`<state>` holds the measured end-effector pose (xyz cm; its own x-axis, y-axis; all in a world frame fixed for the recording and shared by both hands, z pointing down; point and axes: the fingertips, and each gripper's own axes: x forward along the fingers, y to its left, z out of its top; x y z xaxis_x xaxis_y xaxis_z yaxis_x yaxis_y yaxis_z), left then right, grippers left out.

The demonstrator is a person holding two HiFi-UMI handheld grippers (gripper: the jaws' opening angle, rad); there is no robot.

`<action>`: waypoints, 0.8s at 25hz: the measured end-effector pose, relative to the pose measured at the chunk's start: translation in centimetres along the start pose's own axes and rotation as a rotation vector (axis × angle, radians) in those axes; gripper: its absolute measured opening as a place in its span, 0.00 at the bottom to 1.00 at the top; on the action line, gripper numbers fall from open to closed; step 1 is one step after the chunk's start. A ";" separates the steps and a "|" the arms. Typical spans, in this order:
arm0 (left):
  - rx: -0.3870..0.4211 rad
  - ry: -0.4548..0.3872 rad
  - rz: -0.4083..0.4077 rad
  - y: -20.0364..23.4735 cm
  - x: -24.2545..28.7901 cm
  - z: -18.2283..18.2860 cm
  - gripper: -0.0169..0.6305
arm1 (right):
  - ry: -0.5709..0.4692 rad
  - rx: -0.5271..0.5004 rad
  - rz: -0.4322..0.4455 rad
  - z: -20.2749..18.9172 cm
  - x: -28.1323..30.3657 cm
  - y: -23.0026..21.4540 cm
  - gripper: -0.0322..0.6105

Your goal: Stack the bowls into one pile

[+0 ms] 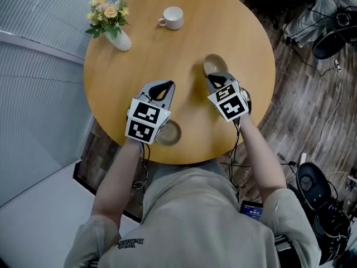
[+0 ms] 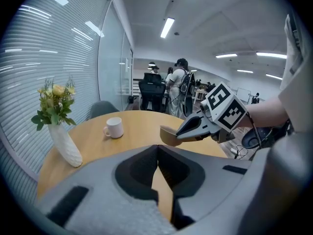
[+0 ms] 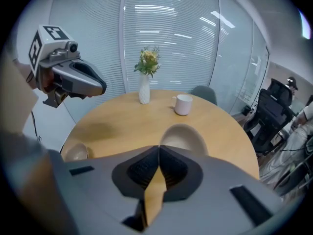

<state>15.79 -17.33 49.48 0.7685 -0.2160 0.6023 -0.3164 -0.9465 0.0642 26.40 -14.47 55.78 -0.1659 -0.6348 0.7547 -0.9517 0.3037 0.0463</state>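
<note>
Obs: right tool (image 1: pixel 215 79) is clamping the rim of a tan bowl (image 1: pixel 212 66), apparently holding it clear of the tabletop (image 1: pixel 167 54). The second bowl (image 1: pixel 174 134) is sitting leftward at the near edge, partly under the left tool (image 1: pixel 164 86), which is hanging closed and empty.

Your right hand-held gripper (image 1: pixel 214 80) points away from you over the round wooden table (image 1: pixel 139 49), its jaws clamped on the near rim of a beige bowl (image 1: pixel 213 65). Your left hand-held gripper (image 1: pixel 162 88) hangs just to the left of it with nothing at its tip. It is above a second bowl (image 1: pixel 172 134), which sits close to the table's near edge and is partly hidden under that gripper. On the far side stand a white cup (image 1: pixel 173 17) and, left of it, a white vase (image 1: pixel 118 39) of yellow flowers. To the right, cables trail over the wooden floor (image 1: pixel 301 110).
</note>
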 end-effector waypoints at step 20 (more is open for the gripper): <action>0.071 -0.230 0.085 1.2 -8.8 9.3 0.06 | -0.418 -0.002 -0.150 13.3 -16.1 -0.5 0.10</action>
<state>13.77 -18.77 36.86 0.8497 -0.3364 0.4060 -0.3513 -0.9354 -0.0397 26.14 -13.86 34.89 -0.1163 -0.9046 0.4101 -0.9728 0.1870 0.1366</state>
